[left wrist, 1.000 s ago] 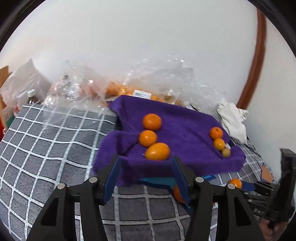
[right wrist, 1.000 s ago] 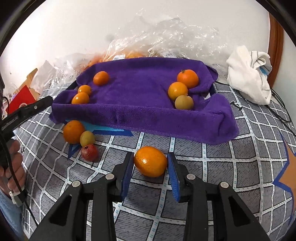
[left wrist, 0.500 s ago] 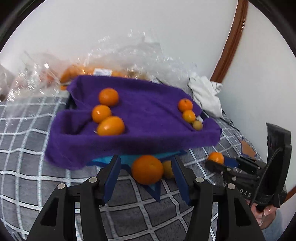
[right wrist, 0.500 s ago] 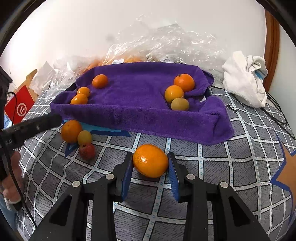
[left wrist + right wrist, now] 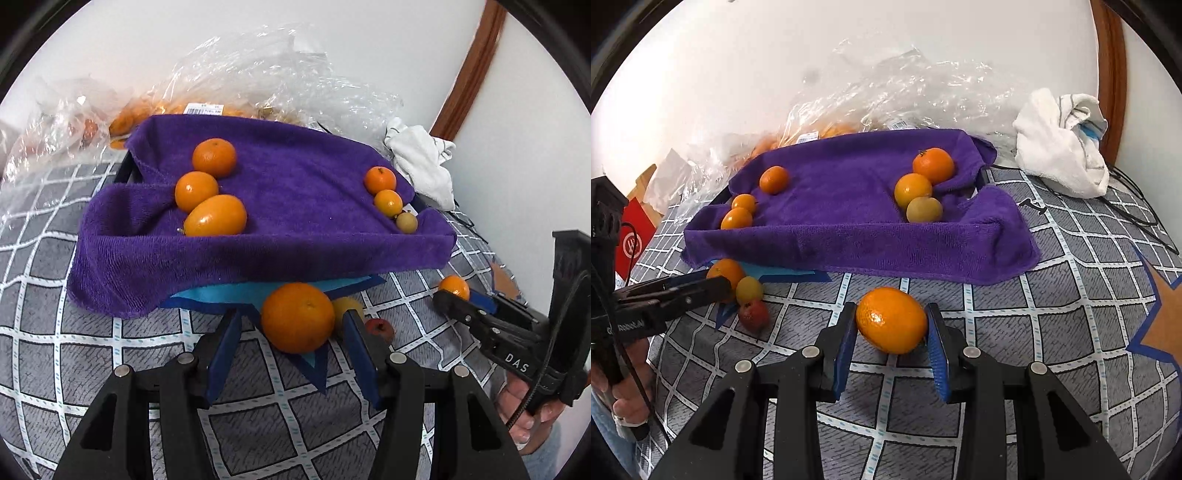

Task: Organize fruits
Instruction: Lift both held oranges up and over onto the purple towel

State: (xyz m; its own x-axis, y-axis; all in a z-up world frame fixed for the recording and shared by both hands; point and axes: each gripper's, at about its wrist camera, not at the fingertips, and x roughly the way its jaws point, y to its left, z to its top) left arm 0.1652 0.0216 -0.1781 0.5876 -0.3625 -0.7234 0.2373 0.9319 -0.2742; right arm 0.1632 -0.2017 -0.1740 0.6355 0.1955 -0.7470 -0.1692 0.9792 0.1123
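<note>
Left gripper (image 5: 291,328): jaws apart, now closer around a big orange (image 5: 297,316) on the checked surface (image 5: 92,350), not touching it.
Right gripper (image 5: 892,341): jaws still clamped on an oval orange (image 5: 892,319), unchanged.
Purple towel tray (image 5: 258,254): six fruits inside, as before.
Beside big orange: yellow fruit (image 5: 347,307), red fruit (image 5: 378,326).

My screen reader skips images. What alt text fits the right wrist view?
The right claw brackets an orange on a grey checked cloth, pads close beside it. Behind, a purple towel holds six small fruits; the left claw reaches three loose fruits.
</note>
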